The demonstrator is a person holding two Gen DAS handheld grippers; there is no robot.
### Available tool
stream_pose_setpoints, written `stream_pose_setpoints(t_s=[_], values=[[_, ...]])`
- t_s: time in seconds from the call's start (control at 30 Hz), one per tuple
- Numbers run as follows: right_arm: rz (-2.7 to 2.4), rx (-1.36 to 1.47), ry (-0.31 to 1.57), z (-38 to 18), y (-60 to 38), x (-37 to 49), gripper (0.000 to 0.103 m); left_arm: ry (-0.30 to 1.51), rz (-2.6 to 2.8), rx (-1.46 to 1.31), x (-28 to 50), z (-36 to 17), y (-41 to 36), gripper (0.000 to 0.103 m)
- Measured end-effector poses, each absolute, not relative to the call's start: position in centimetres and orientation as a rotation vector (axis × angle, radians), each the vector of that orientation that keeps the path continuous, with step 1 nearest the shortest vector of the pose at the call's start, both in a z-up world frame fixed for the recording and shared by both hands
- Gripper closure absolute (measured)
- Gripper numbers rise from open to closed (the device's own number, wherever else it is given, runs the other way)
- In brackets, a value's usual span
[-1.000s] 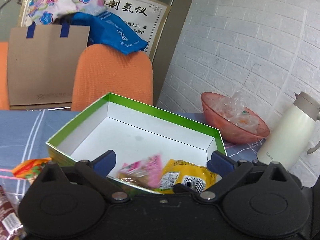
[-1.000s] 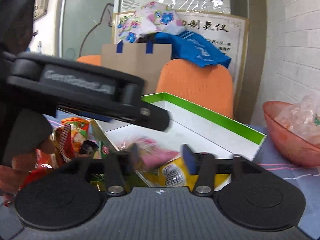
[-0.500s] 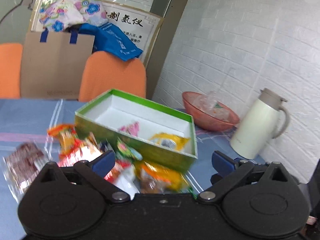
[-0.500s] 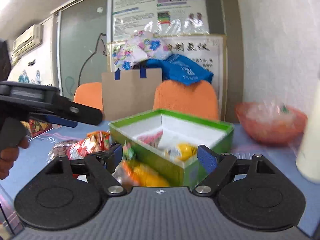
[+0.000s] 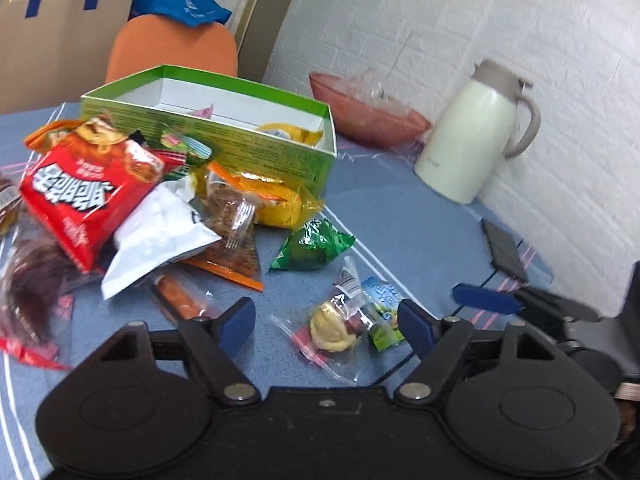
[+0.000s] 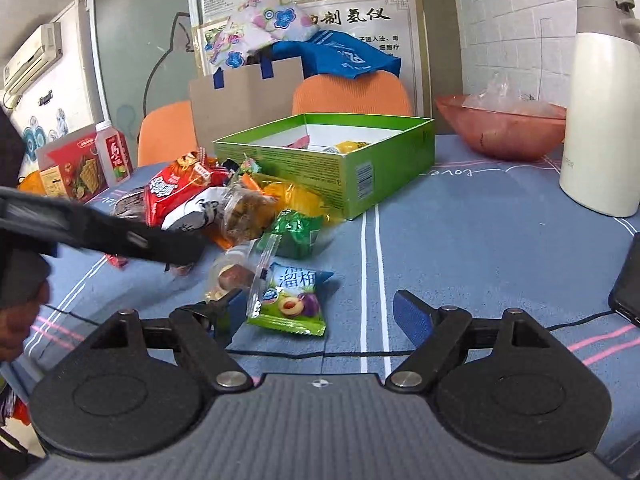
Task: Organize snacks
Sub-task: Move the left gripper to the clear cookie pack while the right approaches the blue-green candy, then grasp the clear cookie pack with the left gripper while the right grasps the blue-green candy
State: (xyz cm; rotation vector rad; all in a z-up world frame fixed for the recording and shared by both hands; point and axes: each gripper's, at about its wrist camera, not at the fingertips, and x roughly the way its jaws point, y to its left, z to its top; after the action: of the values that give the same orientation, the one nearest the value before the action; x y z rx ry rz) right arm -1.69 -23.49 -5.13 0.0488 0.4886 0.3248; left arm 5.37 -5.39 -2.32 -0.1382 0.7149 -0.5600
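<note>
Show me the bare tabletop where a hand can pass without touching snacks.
Free: the blue cloth between the green box, the white jug and the phone, crossed by two white stripes. Also free: the strip right of the plum packet. Crowded: in front of the box's left half, where the red bag and other packets pile up.

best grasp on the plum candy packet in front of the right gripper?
Take the plum candy packet across its narrow width at mid-body, coming from above and the near side with the right gripper, whose jaws stand open. The packet lies flat on the blue tablecloth, its left edge against the clear-wrapped pastry, so pinching mid-body probably avoids catching that wrapper. The right edge is free.
</note>
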Motion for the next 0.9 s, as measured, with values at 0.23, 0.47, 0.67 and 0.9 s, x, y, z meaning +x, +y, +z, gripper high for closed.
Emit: stream_pose_setpoints(t_s=[0.23,0.47,0.67,0.9], values=[[0.369,0.014,0.497,-5.2,-22.8,-1.7,0.000,0.752,-0.635,-0.061,6.7,-3.8,-7.4,0.011],[0.419,-0.024,0.496,-5.5,-21.1,-0.7,0.000,0.769,-0.512,-0.161,4.2,-3.3,-3.2,0.008],[0.396,-0.040,0.510,-5.6,-20.6,0.8,0.000,0.771,-0.498,-0.159,2.8,-3.2,-2.3,0.000],[0.371,-0.048,0.543,-6.0,-20.6,2.0,0.000,0.782,-0.508,-0.169,2.8,-3.7,-2.2,0.000]])
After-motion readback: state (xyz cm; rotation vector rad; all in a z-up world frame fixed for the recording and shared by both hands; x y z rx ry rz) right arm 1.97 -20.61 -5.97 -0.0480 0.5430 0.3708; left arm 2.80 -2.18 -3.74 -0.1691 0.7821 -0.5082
